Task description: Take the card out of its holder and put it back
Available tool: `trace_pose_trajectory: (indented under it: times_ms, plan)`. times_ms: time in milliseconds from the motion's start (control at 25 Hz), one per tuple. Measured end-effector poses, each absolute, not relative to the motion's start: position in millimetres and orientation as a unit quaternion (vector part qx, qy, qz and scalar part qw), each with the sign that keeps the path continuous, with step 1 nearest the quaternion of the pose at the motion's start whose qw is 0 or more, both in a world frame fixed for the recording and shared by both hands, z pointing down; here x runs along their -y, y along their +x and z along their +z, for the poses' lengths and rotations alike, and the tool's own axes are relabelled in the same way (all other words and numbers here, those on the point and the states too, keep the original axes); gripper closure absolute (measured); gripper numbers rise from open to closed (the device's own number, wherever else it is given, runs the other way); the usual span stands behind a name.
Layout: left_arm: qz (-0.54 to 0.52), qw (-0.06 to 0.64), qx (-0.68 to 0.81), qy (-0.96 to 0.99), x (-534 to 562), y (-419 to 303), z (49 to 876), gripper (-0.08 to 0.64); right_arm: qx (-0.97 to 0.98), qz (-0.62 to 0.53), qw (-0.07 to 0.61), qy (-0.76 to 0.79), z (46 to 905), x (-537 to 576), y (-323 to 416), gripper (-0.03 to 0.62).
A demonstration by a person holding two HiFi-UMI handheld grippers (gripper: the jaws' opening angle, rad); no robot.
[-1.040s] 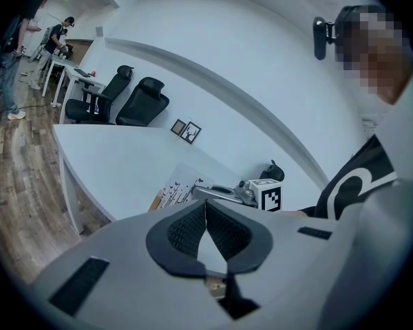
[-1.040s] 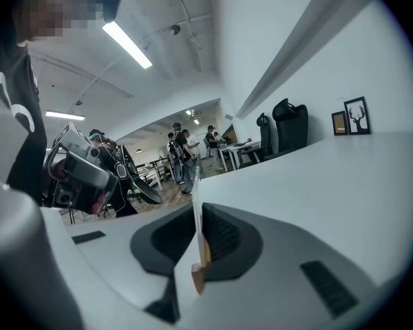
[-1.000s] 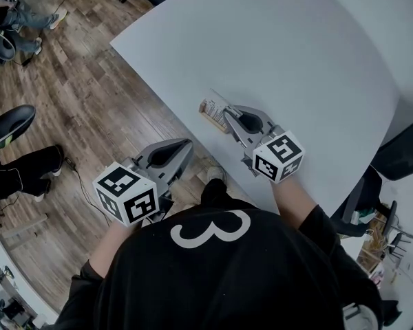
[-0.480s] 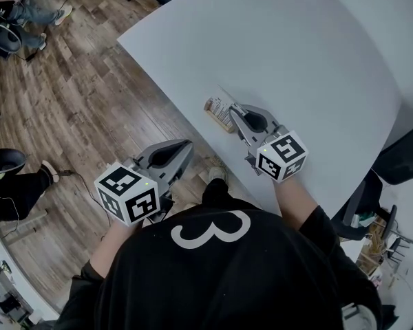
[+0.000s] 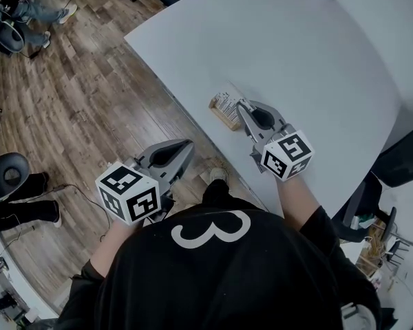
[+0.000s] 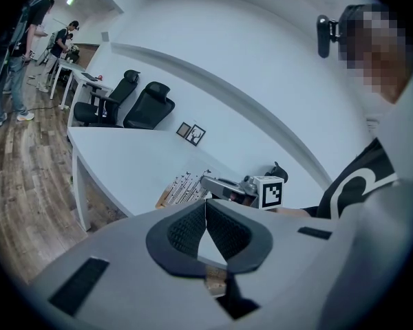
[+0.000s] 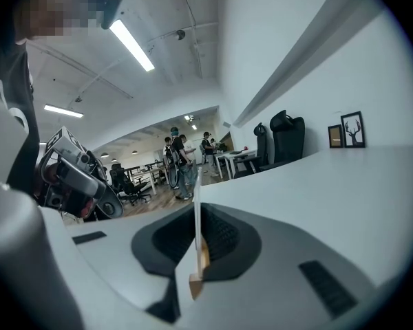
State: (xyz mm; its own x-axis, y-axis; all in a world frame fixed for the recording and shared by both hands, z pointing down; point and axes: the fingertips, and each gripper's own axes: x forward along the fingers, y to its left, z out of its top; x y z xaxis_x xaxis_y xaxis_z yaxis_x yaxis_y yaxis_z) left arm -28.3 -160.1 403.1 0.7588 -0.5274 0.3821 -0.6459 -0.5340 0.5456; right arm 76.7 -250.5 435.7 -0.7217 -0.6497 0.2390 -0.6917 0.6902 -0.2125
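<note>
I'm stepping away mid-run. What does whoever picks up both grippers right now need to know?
Left gripper: shut, empty, held off the table, over the floor.
Right gripper: shut on the card, which stands edge-on between its pads.
Holder: on the table near its edge. The card's foot looks seated in it.
Done: card gripped.
Left: lift the card out, slot it back in, release.

My right hand-held gripper (image 5: 241, 107) covers one end of the holder (image 5: 223, 111); the desk (image 5: 316, 53) runs off the frame's top edge; the card (image 7: 196, 215) shows only edge-on.
</note>
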Motion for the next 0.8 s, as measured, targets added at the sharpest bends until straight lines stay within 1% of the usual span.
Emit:
trace_pose_trajectory:
  times_ms: [520,640,800]
  plan:
    - [0.062,0.335,0.366,0.866,138,-55,385,0.546,0.91,0.074,0.07,0.401,394,242,83,0.569]
    - [0.055,0.338,0.381,0.859,132,-62,378,0.546,0.905,0.057,0.059,0.418,377,235,87,0.569]
    - [0.026,0.329,0.384,0.862,121,-72,359,0.546,0.908,0.072,0.03,0.411,355,216,80,0.569]
